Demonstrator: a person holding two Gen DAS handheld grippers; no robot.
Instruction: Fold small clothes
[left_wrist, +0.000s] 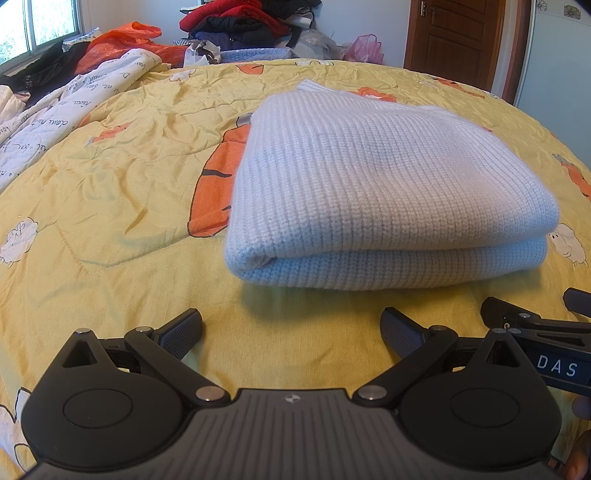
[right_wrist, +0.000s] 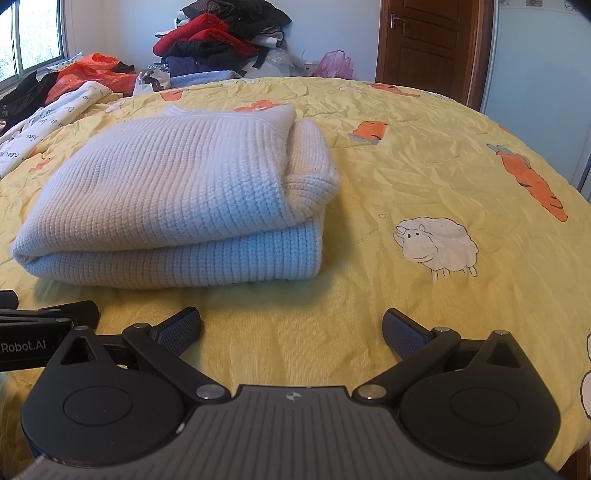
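Nearby, the clothes pile (right_wrist: 221, 40) sits beyond the folded sweater (right_wrist: 177, 199), nothing between.

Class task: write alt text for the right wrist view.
A folded pale knit sweater lies on a yellow quilt printed with sheep and carrots. The open right gripper hovers empty in front of it, clothes heaped behind.

Folded sweater (left_wrist: 376, 192) lies on quilt (left_wrist: 110, 192); both grippers near side of it, apart; clothes pile (left_wrist: 240, 22) far behind.
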